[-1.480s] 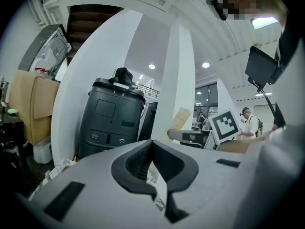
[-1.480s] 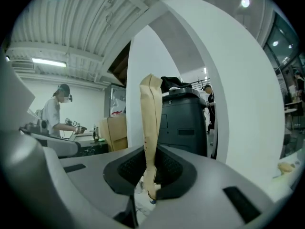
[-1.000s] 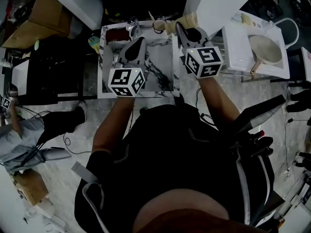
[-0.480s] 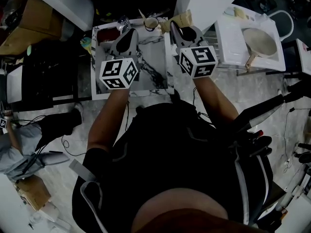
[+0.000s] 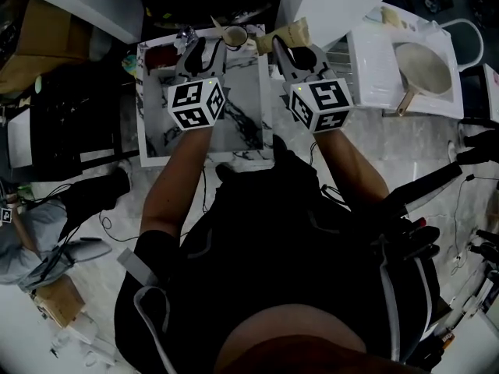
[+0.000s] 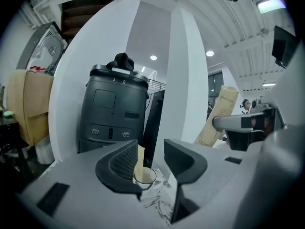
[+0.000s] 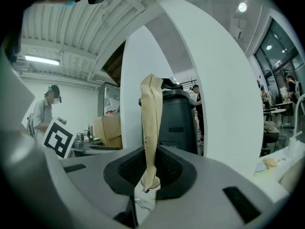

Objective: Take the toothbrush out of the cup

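Note:
A small pale cup (image 5: 235, 35) stands at the far edge of the marble table (image 5: 234, 123), with a thin pale toothbrush (image 5: 218, 24) leaning out of it. My left gripper (image 5: 203, 53) points at it from just short of it; its jaws have just been opening and now stand open with nothing between the pads. In the left gripper view the cup (image 6: 144, 176) and the toothbrush handle (image 6: 140, 155) show ahead between the jaws of the gripper (image 6: 151, 163). My right gripper (image 5: 290, 53) (image 7: 150, 175) is shut on a long beige paper sleeve (image 7: 152, 123) that stands upright, to the right of the cup.
A dark red container (image 5: 160, 55) and a shiny metal item (image 5: 185, 36) sit at the table's back left. A white sink unit (image 5: 405, 68) stands to the right. Beyond the table are a dark grey machine (image 6: 116, 109) and a white pillar (image 6: 183, 80).
My left gripper has moved forward toward the cup and its jaws have gone from shut to open. The right gripper has kept its grip on the paper sleeve and shifted only a little.

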Demonstrator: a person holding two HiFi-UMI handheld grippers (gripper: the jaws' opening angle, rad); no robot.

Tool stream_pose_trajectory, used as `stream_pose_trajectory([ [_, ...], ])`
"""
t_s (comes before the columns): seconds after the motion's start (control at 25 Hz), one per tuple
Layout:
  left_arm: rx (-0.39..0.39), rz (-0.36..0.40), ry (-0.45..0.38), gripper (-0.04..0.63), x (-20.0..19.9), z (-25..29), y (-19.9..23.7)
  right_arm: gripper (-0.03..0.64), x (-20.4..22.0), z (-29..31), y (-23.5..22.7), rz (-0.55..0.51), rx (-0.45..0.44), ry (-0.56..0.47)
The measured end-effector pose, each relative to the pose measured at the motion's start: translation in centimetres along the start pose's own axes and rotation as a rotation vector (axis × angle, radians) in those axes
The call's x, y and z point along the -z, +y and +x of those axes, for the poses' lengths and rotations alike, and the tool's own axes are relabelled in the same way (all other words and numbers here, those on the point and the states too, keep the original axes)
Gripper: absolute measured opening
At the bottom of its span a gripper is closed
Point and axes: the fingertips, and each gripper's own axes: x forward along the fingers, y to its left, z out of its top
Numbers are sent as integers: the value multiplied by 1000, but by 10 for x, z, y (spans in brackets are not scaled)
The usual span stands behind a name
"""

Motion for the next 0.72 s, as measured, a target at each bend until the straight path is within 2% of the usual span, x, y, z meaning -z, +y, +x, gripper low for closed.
stream_pose_trajectory([
  [0.24,-65,-59,72,181,31,43,12,55,18,15,-19,10,-15,28],
  [0.4,-103,-43,117,186,53,68,22,55,23,25,-30,16,-44,26],
  [0.72,-173,-62,131,186,81,97,36,55,46,38,-47,25,-89,51],
])
